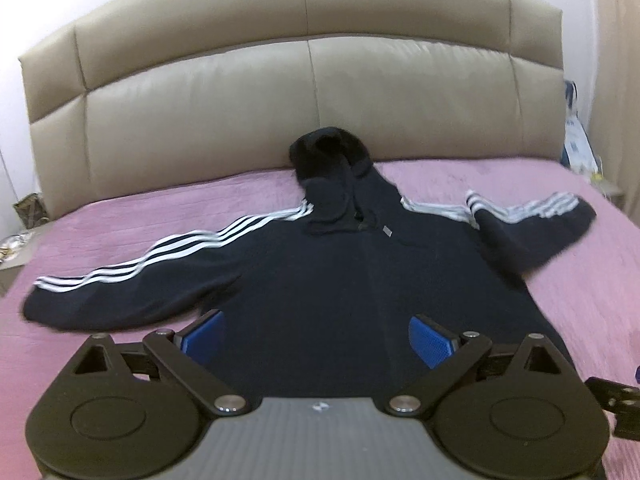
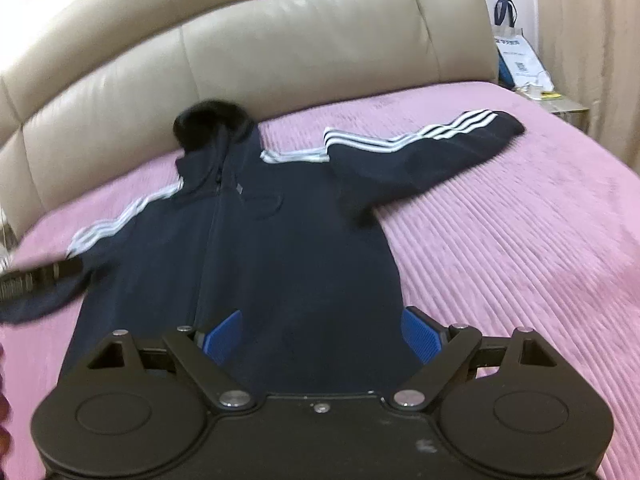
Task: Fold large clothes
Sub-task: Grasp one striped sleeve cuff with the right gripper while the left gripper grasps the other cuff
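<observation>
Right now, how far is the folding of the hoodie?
Done: the hoodie lies spread flat, front up, on the pink bedspread, both sleeves out. In hand: nothing; the left gripper and right gripper hover open near the hem. Left: every fold; the right sleeve has a crease.

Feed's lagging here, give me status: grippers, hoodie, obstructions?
Left gripper open, right gripper open, both empty. Hoodie flat on pink bedspread, sleeves out, unfolded. Nothing in the way.
</observation>
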Action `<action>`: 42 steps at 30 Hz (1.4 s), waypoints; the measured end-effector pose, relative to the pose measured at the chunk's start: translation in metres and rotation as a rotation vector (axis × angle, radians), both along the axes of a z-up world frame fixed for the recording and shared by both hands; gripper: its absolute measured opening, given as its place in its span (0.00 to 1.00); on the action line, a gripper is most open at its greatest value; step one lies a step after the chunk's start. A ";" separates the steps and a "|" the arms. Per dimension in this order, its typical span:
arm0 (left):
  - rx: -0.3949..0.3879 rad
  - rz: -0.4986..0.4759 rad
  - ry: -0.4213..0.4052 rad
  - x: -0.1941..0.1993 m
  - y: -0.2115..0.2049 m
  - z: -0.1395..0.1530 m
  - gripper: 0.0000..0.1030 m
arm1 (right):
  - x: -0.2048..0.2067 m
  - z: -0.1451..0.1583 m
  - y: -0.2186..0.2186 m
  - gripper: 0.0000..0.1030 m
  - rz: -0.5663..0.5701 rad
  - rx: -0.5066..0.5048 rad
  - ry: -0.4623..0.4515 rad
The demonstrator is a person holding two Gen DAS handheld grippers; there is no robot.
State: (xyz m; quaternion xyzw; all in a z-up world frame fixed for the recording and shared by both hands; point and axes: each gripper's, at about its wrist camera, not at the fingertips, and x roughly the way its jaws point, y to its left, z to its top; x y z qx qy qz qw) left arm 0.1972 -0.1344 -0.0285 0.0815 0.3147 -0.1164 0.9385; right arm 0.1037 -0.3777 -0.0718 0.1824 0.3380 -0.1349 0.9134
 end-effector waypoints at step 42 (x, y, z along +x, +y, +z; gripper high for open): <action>0.119 -0.004 0.057 0.197 -0.136 -0.111 0.96 | 0.214 -0.070 -0.412 0.12 -0.473 0.143 -0.067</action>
